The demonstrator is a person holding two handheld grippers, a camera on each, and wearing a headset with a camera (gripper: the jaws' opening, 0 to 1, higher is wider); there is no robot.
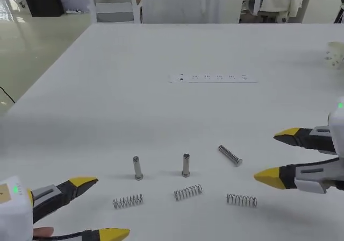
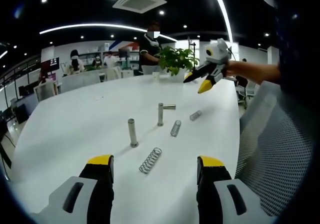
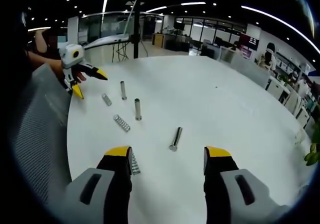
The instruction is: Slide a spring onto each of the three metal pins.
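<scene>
Two metal pins stand upright on the white table: the left pin (image 1: 137,168) (image 2: 132,132) (image 3: 123,90) and the middle pin (image 1: 186,165) (image 2: 160,114) (image 3: 137,109). A third pin (image 1: 230,155) (image 2: 169,106) (image 3: 175,138) lies on its side. Three springs lie in front of them: left spring (image 1: 128,200) (image 2: 150,160) (image 3: 106,99), middle spring (image 1: 188,192) (image 2: 175,128) (image 3: 121,123), right spring (image 1: 241,200) (image 2: 195,115) (image 3: 133,163). My left gripper (image 1: 105,207) (image 2: 155,160) is open near the left spring. My right gripper (image 1: 271,156) (image 3: 168,152) is open beside the right spring, holding nothing.
A flat power strip (image 1: 214,78) is set into the table further back. A grey chair (image 1: 181,7) stands at the far edge. A pale object (image 1: 335,55) sits at the right edge. A potted plant (image 2: 175,60) and people show in the background.
</scene>
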